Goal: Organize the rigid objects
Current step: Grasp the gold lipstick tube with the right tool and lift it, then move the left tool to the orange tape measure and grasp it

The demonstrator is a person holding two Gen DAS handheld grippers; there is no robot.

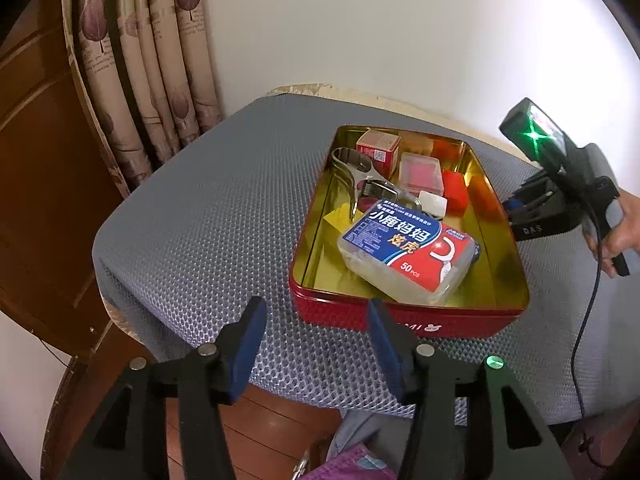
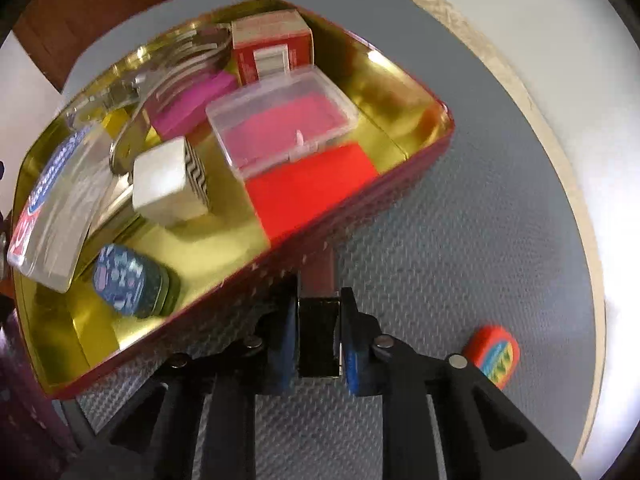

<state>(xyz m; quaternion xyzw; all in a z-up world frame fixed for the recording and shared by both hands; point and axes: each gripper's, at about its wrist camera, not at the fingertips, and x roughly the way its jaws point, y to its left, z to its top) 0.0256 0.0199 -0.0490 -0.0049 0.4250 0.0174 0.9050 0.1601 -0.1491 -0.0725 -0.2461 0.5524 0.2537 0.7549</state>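
Note:
A red tin with a gold inside point(image 1: 332, 312) point(image 2: 348, 208) sits on the grey mat. It holds a floss-pick pack point(image 1: 404, 248) point(image 2: 52, 208), a metal clamp tool point(image 1: 360, 178), a small red box point(image 1: 378, 148) point(image 2: 272, 46), a clear plastic case point(image 1: 422, 172) point(image 2: 284, 120), a white cube point(image 2: 164, 184) and a blue oval tin point(image 2: 128, 276). My left gripper point(image 1: 318, 320) is open and empty in front of the tin's near wall. My right gripper point(image 2: 318, 320) is shut on a dark rectangular block point(image 2: 318, 332) just outside the tin's wall; the gripper also shows in the left wrist view point(image 1: 520, 208).
An orange oval eraser point(image 2: 494, 354) lies on the mat to the right of my right gripper. The round table point(image 1: 192, 208) stands against a white wall, with a curtain point(image 1: 152, 60) at the back left. Wooden floor and a purple bag point(image 1: 344, 464) lie below the near edge.

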